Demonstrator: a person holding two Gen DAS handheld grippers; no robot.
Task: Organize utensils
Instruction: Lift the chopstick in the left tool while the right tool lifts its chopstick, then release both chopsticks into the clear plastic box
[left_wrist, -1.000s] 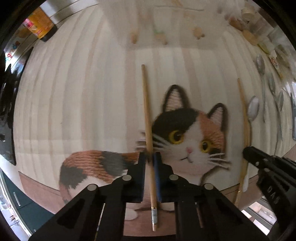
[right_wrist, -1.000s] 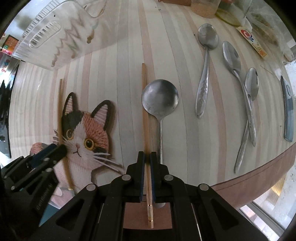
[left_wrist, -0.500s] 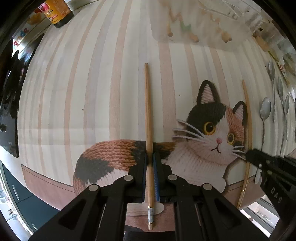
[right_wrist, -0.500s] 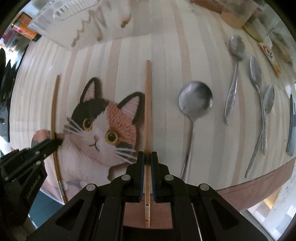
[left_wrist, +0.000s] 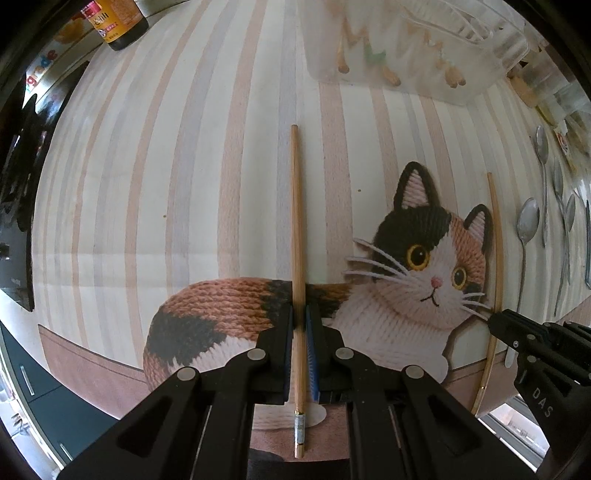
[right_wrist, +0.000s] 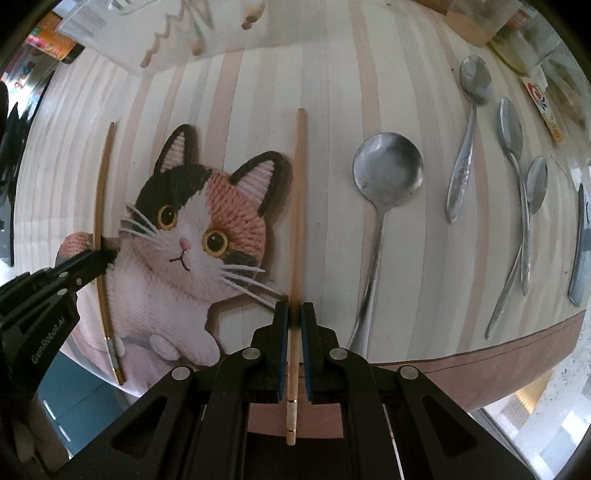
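Note:
My left gripper (left_wrist: 299, 314) is shut on a wooden chopstick (left_wrist: 296, 221) that points away over the cat-print tablecloth (left_wrist: 184, 166). My right gripper (right_wrist: 294, 314) is shut on a second wooden chopstick (right_wrist: 297, 206), which lies along the right ear of the printed cat (right_wrist: 192, 225). Each gripper shows in the other's view: the right one (left_wrist: 495, 321) at the lower right, the left one (right_wrist: 99, 258) at the lower left. Several metal spoons (right_wrist: 384, 173) lie in a row to the right of my right gripper. A clear plastic organizer tray (left_wrist: 406, 40) stands at the far side.
A dark bottle with a yellow label (left_wrist: 114, 22) stands at the far left. A dark flat utensil (right_wrist: 580, 243) lies at the far right beside the spoons. Jars and packets (right_wrist: 546, 107) crowd the far right corner. The table's front edge (right_wrist: 517, 343) runs close below both grippers.
Both grippers have moved left across the table, each carrying its chopstick. The right chopstick went from beside the large spoon to the cat's ear; the left went from the cat's face to its tail.

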